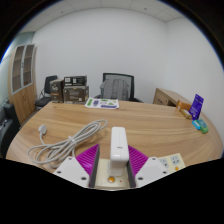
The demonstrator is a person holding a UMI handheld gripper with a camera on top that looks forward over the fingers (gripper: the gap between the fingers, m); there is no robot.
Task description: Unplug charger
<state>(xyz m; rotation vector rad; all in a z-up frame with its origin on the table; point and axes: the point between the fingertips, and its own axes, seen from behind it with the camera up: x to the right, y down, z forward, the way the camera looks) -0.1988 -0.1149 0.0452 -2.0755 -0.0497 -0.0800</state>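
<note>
Bottom centre, the gripper clenches a white charger; its coiled cable lies left on the wooden desk.

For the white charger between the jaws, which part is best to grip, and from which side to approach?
The gripper is best closed on the two flat long sides of the white charger, coming straight from behind as it does now. The block stands upright between the pink pads with its narrow face toward the camera, so its broad sides seem to meet the pads. The white cable lies coiled to the left, out of the way.
</note>
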